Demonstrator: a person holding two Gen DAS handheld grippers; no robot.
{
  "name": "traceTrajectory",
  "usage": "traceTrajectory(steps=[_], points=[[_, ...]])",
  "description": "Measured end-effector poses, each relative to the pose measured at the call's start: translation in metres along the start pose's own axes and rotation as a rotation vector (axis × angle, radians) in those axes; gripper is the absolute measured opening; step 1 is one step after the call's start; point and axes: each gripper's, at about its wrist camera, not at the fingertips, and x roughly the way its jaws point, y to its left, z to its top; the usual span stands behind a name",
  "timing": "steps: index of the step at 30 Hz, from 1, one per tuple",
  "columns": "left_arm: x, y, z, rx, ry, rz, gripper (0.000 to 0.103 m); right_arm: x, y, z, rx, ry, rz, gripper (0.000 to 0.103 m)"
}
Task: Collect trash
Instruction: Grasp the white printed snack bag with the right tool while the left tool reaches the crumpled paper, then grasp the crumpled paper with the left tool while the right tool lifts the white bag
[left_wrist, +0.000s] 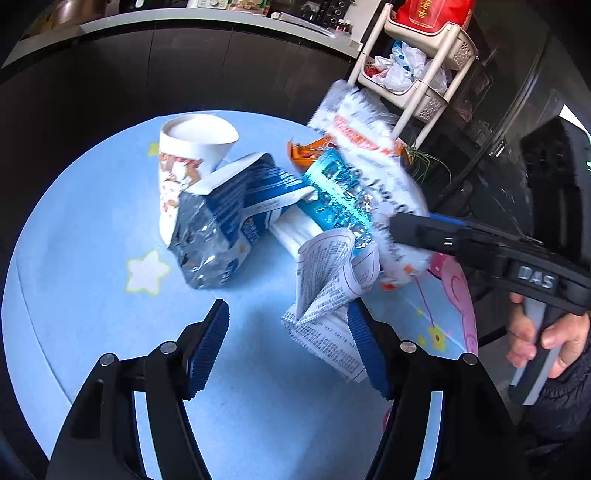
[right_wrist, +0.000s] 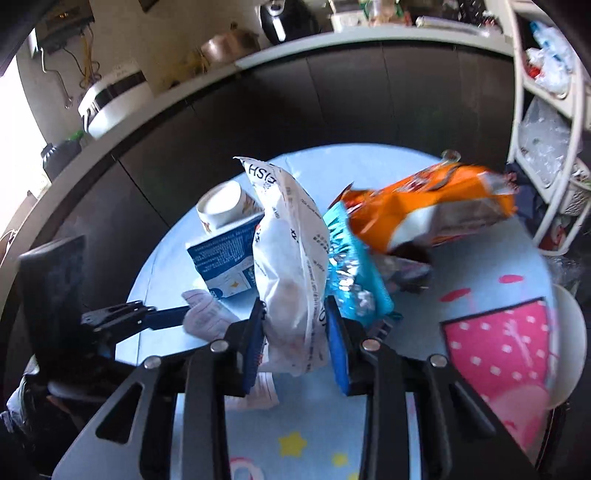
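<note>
From where I watch, my left gripper (left_wrist: 288, 347) hangs spread and empty over the round pale-blue starred tabletop (left_wrist: 92, 236) beside a paper cup (left_wrist: 192, 147) and milk carton (left_wrist: 236, 199), dark cabinets (left_wrist: 184, 66) behind, while my right gripper (right_wrist: 295, 343) pinches the white wrapper (right_wrist: 291, 258).

The left gripper (left_wrist: 288, 347) stands over a round light-blue table (left_wrist: 92, 221) with its jaws apart, and a folded printed leaflet (left_wrist: 325, 295) lies against the inner face of its right-hand finger. Beyond it lie a crushed blue-and-white carton (left_wrist: 229, 218), a tipped paper cup (left_wrist: 188, 155) and a teal foil wrapper (left_wrist: 336, 192). The right gripper (left_wrist: 402, 229) enters from the right, gripping a white printed bag (left_wrist: 373, 158), blurred, raised above the table, with a hand (left_wrist: 543, 332) on its handle.
</note>
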Motion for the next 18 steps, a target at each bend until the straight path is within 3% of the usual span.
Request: traceTrajectory(steps=[8, 10, 17, 18], points=[[0.016, -0.02, 0.013, 0.054, 0.012, 0.019, 0.062, -0.035, -0.021, -0.029, 0.045, -0.015, -0.027, 0.033], [0.018, -0.024, 0.012, 0.071, 0.026, 0.031, 0.046, -0.038, -0.025, -0.034, 0.058, -0.014, -0.026, 0.033], [0.007, -0.033, 0.014, 0.094, 0.018, 0.066, 0.04, -0.044, -0.024, -0.041, 0.07, -0.034, -0.005, 0.034], [0.009, -0.033, 0.015, 0.095, 0.028, 0.069, 0.023, -0.045, -0.024, -0.041, 0.075, -0.037, -0.002, 0.034]])
